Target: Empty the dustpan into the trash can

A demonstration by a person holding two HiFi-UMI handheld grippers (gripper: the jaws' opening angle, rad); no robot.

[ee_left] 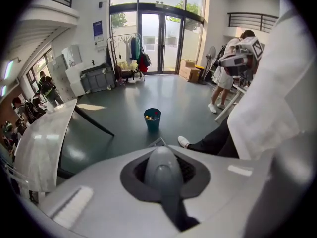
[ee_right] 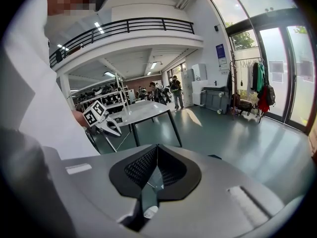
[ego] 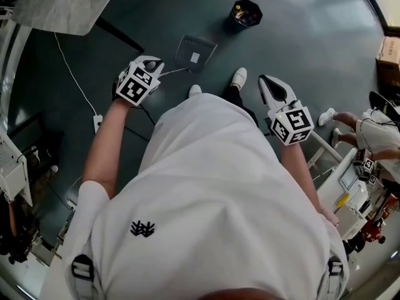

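Observation:
The grey dustpan (ego: 195,50) lies on the dark floor ahead of my feet; in the left gripper view only its corner (ee_left: 157,142) shows past the jaws. Its thin handle (ego: 172,72) runs back to my left gripper (ego: 150,66), which is shut on the handle's rounded grey end (ee_left: 161,170). A dark teal trash can (ego: 245,12) with colourful bits inside stands further out on the floor, apart from the dustpan, and shows as the trash can (ee_left: 152,118) straight ahead. My right gripper (ego: 267,83) is held at waist height, shut, with nothing in it (ee_right: 156,161).
A marble-topped table (ego: 62,2) stands at the far left, also as the table (ee_left: 44,143). A white cable and power strip (ego: 97,122) lie on the floor at left. Another person (ego: 375,130) stands at the right beside equipment. A cardboard box (ego: 389,55) sits far right.

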